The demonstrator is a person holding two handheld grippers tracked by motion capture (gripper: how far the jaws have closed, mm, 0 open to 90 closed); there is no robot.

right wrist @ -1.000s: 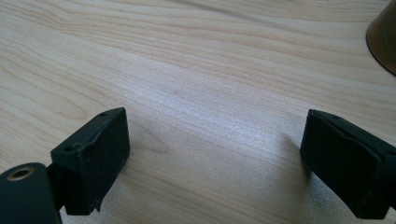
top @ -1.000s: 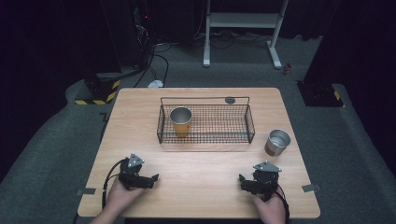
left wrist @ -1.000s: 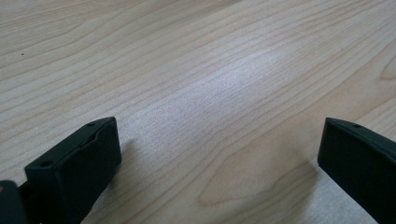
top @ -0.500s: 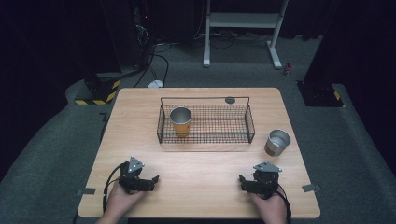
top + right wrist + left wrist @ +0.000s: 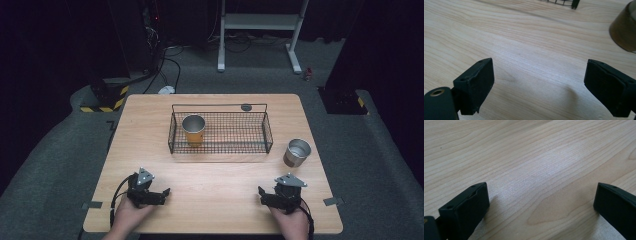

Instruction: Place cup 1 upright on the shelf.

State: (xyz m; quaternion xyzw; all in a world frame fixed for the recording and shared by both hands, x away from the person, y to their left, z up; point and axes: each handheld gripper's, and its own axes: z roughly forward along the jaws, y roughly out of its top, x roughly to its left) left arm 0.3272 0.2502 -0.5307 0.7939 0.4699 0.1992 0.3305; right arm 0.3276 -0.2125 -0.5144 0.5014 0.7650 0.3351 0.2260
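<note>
Both hand-held grippers, left (image 5: 161, 192) and right (image 5: 262, 194), rest open on your bench (image 5: 215, 200); the steel cup (image 5: 297, 152) beside the black wire basket (image 5: 220, 132) awaits, one orange cup (image 5: 193, 130) already inside

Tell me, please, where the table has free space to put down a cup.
Free: the wide strip between the wire basket and both grippers, left gripper and right gripper; also left of the basket. Crowded: the orange cup fills the basket's left end; the metal cup stands right.

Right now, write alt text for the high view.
A person's two open grippers, left gripper and right gripper, rest near the front edge of a wooden table. Behind them, a wire basket holds an orange cup; a metal cup stands to its right.
</note>
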